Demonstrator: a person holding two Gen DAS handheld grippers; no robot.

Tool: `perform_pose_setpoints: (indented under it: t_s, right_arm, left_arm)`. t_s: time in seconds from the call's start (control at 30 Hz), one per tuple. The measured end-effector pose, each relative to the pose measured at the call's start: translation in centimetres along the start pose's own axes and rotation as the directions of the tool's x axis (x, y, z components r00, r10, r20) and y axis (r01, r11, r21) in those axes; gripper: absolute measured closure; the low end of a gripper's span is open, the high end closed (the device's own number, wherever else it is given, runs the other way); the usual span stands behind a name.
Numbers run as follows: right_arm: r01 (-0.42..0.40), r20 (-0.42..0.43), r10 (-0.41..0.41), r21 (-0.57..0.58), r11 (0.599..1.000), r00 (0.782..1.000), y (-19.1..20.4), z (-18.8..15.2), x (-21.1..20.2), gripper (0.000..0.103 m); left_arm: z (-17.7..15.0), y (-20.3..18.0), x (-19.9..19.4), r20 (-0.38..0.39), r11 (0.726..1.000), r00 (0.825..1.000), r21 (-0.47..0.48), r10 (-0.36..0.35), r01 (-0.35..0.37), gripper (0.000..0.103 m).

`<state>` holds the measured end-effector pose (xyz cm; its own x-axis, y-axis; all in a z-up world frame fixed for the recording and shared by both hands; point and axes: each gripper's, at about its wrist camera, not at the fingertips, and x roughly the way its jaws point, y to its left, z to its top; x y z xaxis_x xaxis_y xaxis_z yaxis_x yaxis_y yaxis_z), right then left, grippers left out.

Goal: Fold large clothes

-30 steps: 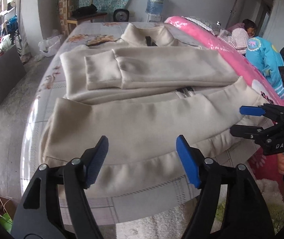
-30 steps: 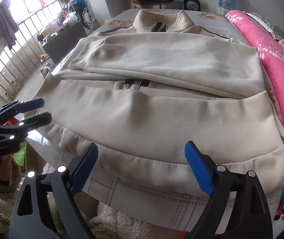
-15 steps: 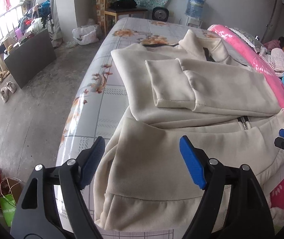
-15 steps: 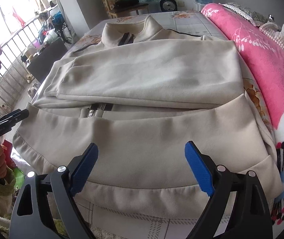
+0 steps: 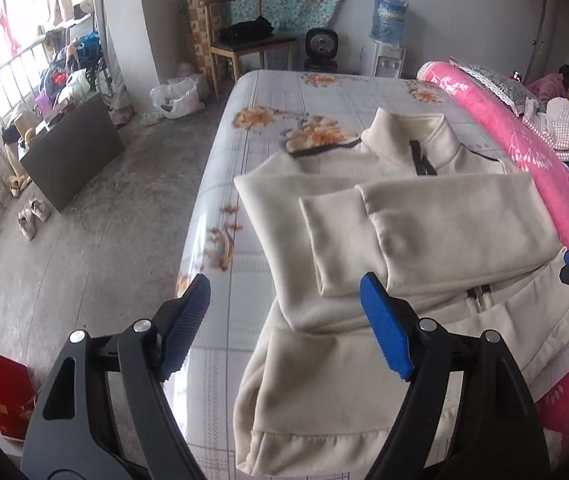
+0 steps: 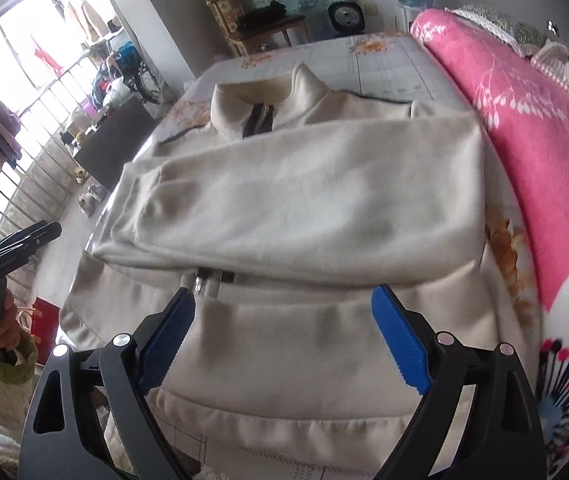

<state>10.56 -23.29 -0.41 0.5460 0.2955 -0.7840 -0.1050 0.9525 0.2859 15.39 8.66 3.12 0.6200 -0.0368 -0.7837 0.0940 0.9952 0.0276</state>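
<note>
Both grippers, the left gripper (image 5: 284,320) and the right gripper (image 6: 284,336), hang with fingers spread wide and nothing between them, above the cream jacket (image 6: 304,208), which lies on the floral bed sheet (image 5: 268,92) with sleeves folded across, beside a pink blanket (image 6: 524,128).

Bed (image 5: 268,92) covered by a pale checked sheet with orange flower prints. A cream zip-front jacket (image 5: 424,216) lies flat on it, collar toward the far end, sleeves folded across the chest, hem at the near edge. A pink floral blanket (image 6: 524,128) runs along the bed's right side, beside the jacket.
</note>
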Motion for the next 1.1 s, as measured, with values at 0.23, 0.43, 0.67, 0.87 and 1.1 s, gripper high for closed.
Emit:
perform_pose_setpoints:
  t_s: [0.23, 0.43, 0.67, 0.87, 1.1]
  right_arm:
    - [0.036, 0.102, -0.026, -0.101, 0.994, 0.994, 0.7, 10.3, -0.3, 0.015]
    - [0.026, -0.004, -0.027, -0.04, 0.999, 1.0, -0.3, 18.3, 6.7, 0.015]
    - [0.081, -0.133, -0.087, -0.049, 0.995, 0.987, -0.4, 23.6, 16.5, 0.015]
    - [0.134, -0.214, -0.137, -0.031, 0.991, 0.967, -1.9, 24.5, 21.7, 0.015]
    - [0.138, -0.276, -0.138, -0.019, 0.99, 0.951, -3.2, 23.4, 22.7, 0.031]
  left_arm:
    - [9.9, -2.5, 2.9, 0.02, 0.996, 0.996, 0.043, -0.085, 0.084, 0.029]
    - [16.7, -6.8, 10.7, -0.049, 0.987, 0.987, 0.038, -0.152, 0.154, 0.029]
    - [20.3, -11.3, 19.9, -0.123, 0.991, 0.987, 0.068, -0.106, 0.115, 0.033]
    - [19.7, -11.8, 24.4, -0.185, 0.995, 0.981, 0.072, -0.053, 0.067, 0.055]
    - [19.3, -11.5, 24.8, -0.219, 0.994, 0.975, 0.089, -0.042, 0.063, 0.059]
